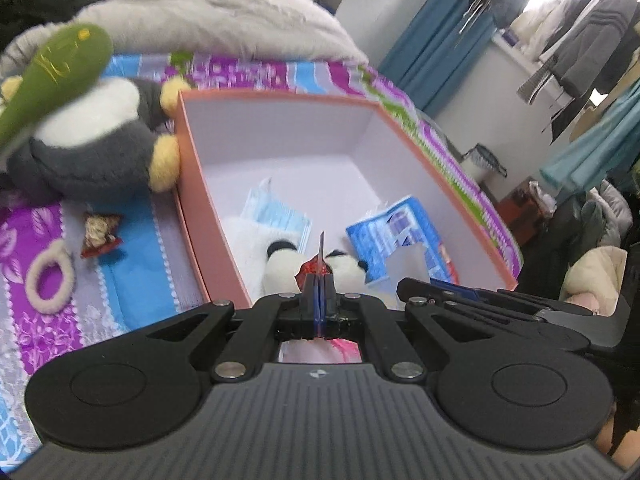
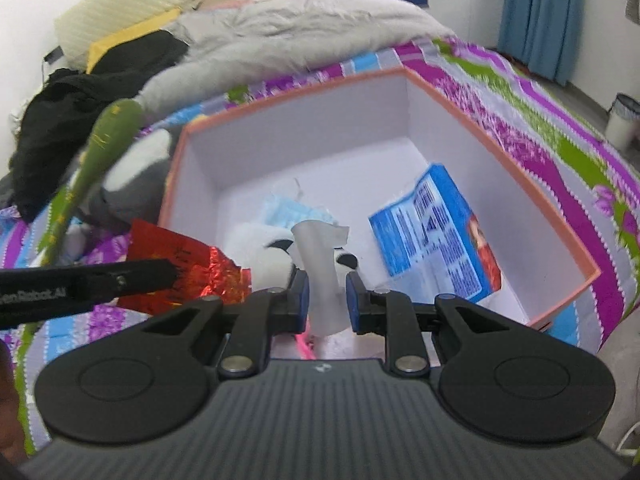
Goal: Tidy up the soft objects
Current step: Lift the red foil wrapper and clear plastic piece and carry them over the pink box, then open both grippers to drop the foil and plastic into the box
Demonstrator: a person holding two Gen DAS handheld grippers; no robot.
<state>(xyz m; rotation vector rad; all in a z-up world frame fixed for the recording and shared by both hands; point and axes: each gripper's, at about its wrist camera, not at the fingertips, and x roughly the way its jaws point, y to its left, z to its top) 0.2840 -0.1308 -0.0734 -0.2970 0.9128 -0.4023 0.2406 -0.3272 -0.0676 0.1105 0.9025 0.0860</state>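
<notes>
Left gripper pinches a red foil packet; right gripper clamps a white sleeve. Both hang over the orange box on the bed, seemingly mid-delivery; next, lower and release inside.

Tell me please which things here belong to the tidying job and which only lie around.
Job: orange box; panda toy; face masks; red foil packet, held by left gripper; white pouch, held by right gripper; penguin plush.

Lying about: hanging clothes; bin.
</notes>
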